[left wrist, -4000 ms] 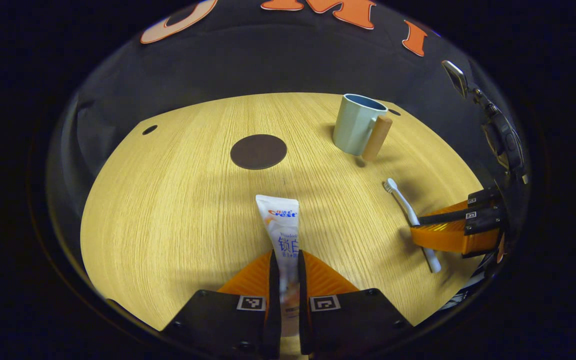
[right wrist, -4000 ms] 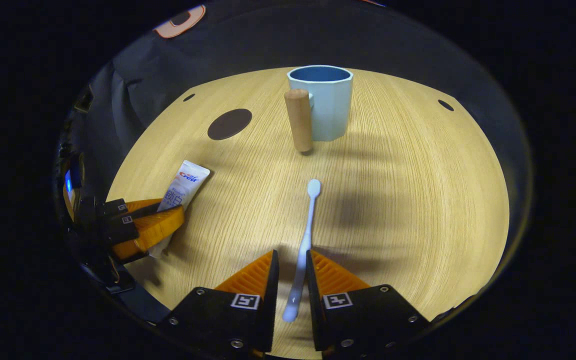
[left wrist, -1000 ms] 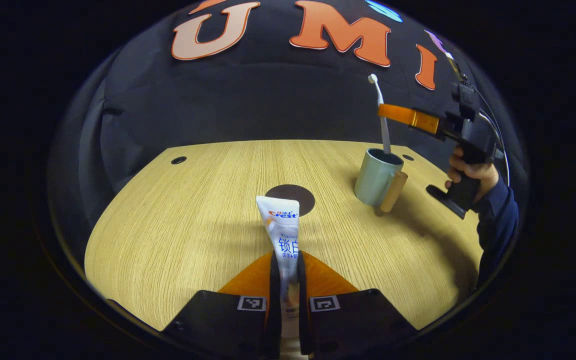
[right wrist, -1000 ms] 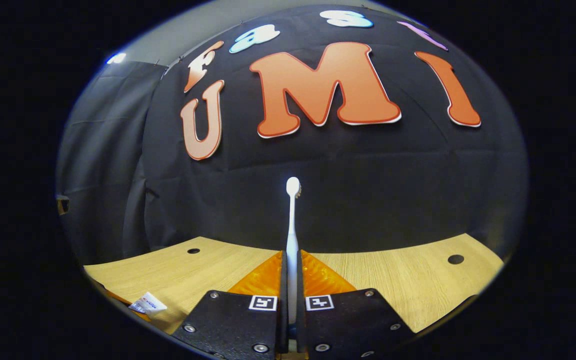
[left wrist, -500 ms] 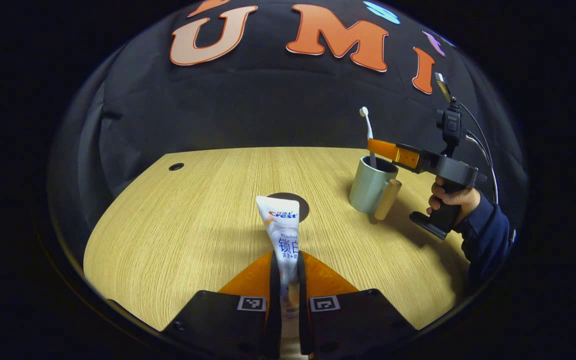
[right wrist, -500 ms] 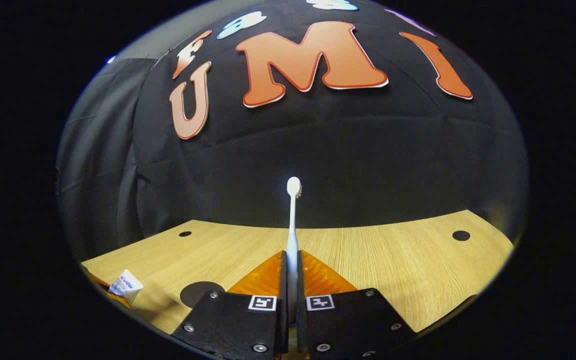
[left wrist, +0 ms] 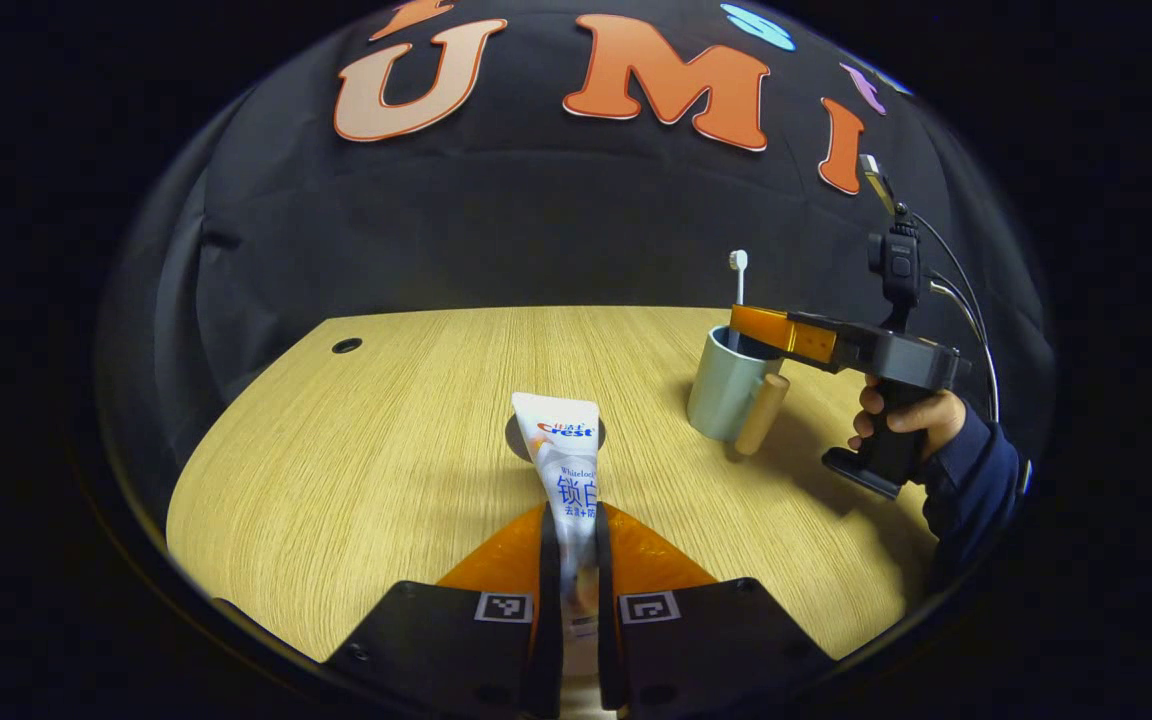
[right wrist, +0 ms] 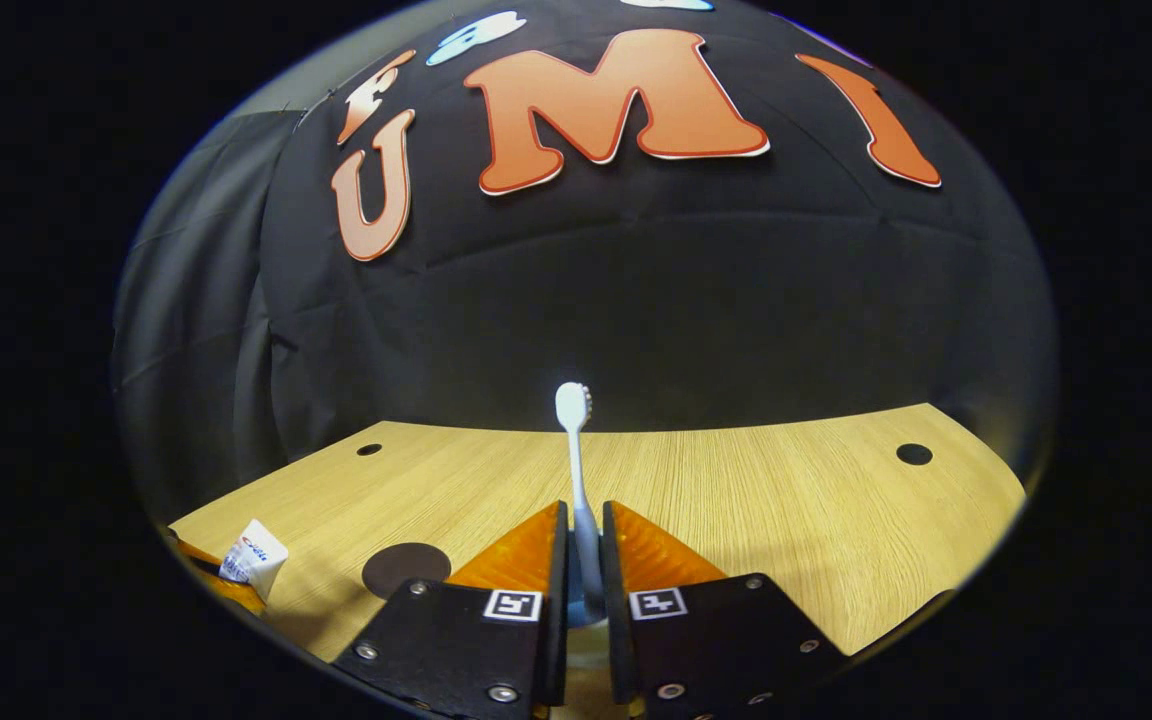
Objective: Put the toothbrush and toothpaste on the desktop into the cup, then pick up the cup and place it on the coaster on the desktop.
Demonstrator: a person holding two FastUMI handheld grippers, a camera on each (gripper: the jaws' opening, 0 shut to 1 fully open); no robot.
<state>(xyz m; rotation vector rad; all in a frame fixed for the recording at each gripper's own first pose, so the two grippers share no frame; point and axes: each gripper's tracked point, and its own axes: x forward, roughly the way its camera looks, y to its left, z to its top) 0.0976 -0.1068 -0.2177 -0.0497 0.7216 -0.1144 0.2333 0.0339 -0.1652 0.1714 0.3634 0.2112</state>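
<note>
My left gripper (left wrist: 570, 520) is shut on the white toothpaste tube (left wrist: 566, 470) and holds it above the wooden desktop (left wrist: 356, 450), tube end forward. Behind the tube lies the dark round coaster (left wrist: 518, 438), partly hidden. At the right stands the pale blue cup (left wrist: 721, 395) with its wooden handle (left wrist: 758, 415). The white toothbrush (left wrist: 738, 275) stands upright in the cup, head up. My right gripper (left wrist: 751, 322) hovers level over the cup's rim. In the right gripper view its fingers (right wrist: 583, 520) stand slightly apart around the toothbrush (right wrist: 576, 450), which leans a little left.
A hand (left wrist: 901, 415) in a dark blue sleeve holds the right gripper's grip at the right. The desktop has small round holes (left wrist: 346, 346) (right wrist: 913, 454) near its back corners. The coaster (right wrist: 406, 568) and toothpaste (right wrist: 254, 562) sit low at the left in the right gripper view.
The right gripper has come down over the cup and lowered the toothbrush into it. Its fingers have parted slightly and the toothbrush has sunk and tilted. The left gripper still holds the toothpaste.
</note>
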